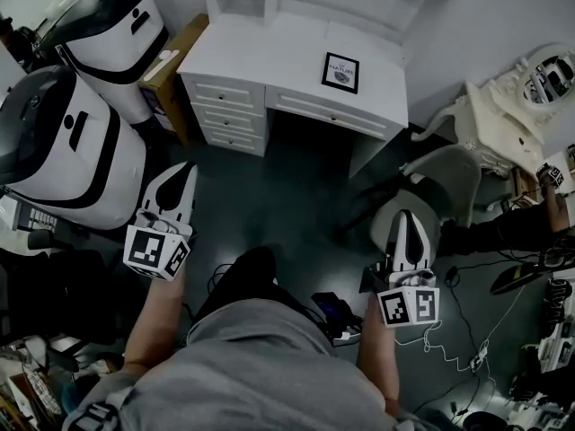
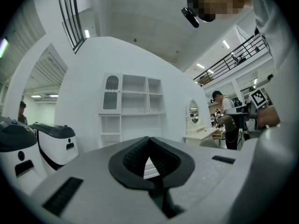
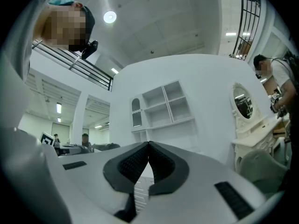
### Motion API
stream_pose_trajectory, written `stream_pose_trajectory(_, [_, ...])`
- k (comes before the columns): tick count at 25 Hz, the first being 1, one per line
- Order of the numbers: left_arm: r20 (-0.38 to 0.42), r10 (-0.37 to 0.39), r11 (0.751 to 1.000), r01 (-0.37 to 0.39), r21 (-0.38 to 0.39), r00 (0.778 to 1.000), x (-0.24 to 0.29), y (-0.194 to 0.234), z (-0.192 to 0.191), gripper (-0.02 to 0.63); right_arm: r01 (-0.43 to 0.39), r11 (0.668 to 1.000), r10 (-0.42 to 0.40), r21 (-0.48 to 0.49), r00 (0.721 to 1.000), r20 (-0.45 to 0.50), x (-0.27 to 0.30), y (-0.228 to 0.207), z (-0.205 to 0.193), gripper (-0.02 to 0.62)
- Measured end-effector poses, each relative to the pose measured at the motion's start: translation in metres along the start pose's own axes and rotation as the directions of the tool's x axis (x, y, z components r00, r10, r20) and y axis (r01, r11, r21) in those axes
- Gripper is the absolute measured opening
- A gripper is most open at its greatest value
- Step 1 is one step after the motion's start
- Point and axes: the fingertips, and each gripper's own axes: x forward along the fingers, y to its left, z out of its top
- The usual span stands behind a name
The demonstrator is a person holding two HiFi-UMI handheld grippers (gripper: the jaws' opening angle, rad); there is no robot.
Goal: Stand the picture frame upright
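Observation:
A small black picture frame (image 1: 341,72) with a white mat lies flat on the white desk (image 1: 269,52) at the top of the head view. My left gripper (image 1: 184,171) is held out over the dark floor, well short of the desk and left of the frame. Its jaws are shut with nothing between them. My right gripper (image 1: 406,214) hovers lower right of the frame, over a chair, also shut and empty. In both gripper views the tips meet, left gripper (image 2: 149,138) and right gripper (image 3: 149,143), and the frame itself is hidden behind the jaws.
The desk has drawers (image 1: 229,110) on its left and a white shelf unit (image 2: 133,101) on top. Two large white-and-black machines (image 1: 63,142) stand at left. A pale chair (image 1: 449,182) and an ornate mirror table (image 1: 521,88) stand at right. Cables (image 1: 467,330) litter the floor. Another person (image 2: 226,118) stands by the mirror table.

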Motion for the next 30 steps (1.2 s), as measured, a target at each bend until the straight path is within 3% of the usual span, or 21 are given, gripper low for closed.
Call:
stream_pose_trajectory(5, [-0.001,-0.001,1.000,0.001,0.006,1.000,0.006,0.001,0.000,0.008,-0.013,0.997,0.012,0.072,1.000,0.016,0.007,-0.003,-0.003,0.026])
stream_pose_trajectory(13, [0.005,-0.012,1.000,0.012,-0.002,1.000,0.040,0.012,-0.008,0.008,-0.007,0.999,0.007,0.043,1.000,0.009,0.036,-0.014,-0.008,0.026])
stream_pose_trajectory(30, [0.040,-0.086,0.996,0.087,-0.031,0.995,0.197,0.049,-0.009,0.008,0.000,1.000,0.000,0.016,1.000,-0.006,0.167,-0.055,-0.016,0.026])
